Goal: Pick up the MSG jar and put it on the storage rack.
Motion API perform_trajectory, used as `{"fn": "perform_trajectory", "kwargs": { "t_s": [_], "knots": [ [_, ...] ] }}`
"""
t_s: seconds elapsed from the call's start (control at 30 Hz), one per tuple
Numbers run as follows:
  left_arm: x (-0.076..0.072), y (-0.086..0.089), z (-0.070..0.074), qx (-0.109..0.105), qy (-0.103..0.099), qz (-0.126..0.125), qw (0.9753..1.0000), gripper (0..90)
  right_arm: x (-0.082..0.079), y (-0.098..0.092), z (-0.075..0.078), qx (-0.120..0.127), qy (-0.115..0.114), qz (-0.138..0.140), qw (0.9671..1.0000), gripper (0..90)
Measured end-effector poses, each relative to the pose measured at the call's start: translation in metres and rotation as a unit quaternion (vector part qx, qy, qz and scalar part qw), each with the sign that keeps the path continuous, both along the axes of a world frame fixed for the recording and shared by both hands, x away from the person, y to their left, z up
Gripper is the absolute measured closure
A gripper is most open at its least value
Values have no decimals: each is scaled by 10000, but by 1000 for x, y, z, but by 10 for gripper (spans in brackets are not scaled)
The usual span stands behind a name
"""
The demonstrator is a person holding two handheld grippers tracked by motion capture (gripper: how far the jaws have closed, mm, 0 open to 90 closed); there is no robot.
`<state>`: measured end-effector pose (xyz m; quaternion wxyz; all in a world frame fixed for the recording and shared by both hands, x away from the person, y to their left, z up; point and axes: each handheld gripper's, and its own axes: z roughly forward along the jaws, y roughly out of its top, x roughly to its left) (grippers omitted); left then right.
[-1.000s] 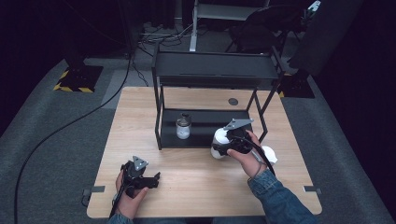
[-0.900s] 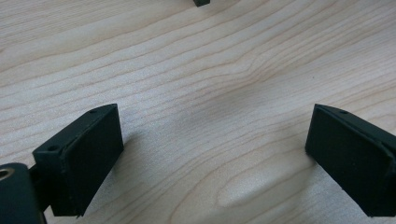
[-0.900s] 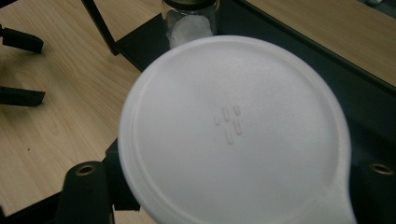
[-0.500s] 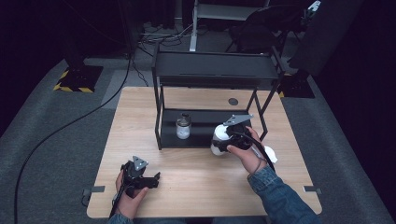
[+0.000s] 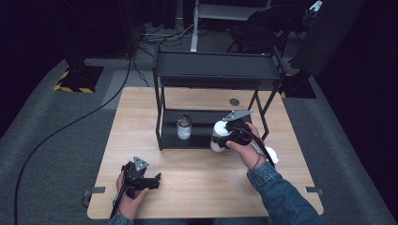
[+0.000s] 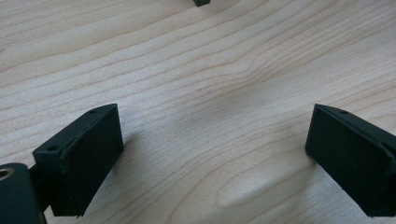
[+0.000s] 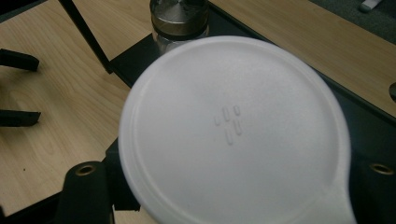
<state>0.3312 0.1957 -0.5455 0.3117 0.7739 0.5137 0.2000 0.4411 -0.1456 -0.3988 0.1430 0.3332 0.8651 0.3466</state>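
A white round container (image 5: 218, 136) with a tabbed lid (image 7: 229, 121) is held at the front edge of the black rack's lower shelf (image 5: 202, 119). My right gripper (image 5: 225, 137) is shut on it, and the lid hides most of the jaws in the right gripper view. On that shelf, just to the left, stands a small glass jar (image 5: 184, 127) with a metal cap (image 7: 180, 16). My left gripper (image 5: 155, 180) rests on the table near the front left corner. Its jaws stand open over bare wood (image 6: 210, 158).
The black two-level rack (image 5: 211, 70) stands at the middle back of the wooden table (image 5: 141, 112). A small white object (image 5: 273, 158) lies by the right wrist. A dark round spot (image 5: 234, 101) sits behind the rack. Cables run over the floor at left.
My right gripper has carried the white container a little farther forward, up to the lower shelf. The left gripper has not moved.
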Motion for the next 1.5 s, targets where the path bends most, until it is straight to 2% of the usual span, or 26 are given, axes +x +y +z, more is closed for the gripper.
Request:
{"fn": "perform_trajectory", "kwargs": {
  "t_s": [0.7, 1.17, 1.5],
  "knots": [
    [0, 0, 0, 2, 1, -1, 10000, 39, 18, 6, 12, 9, -48, -79, 10000, 309],
    [0, 0, 0, 4, 3, -8, 10000, 39, 30, 8, 7, 71, -6, -174, 9998, 308],
    [0, 0, 0, 6, 2, -9, 10000, 39, 39, 10, 6, 32, -68, -215, 9997, 309]
  ]
}}
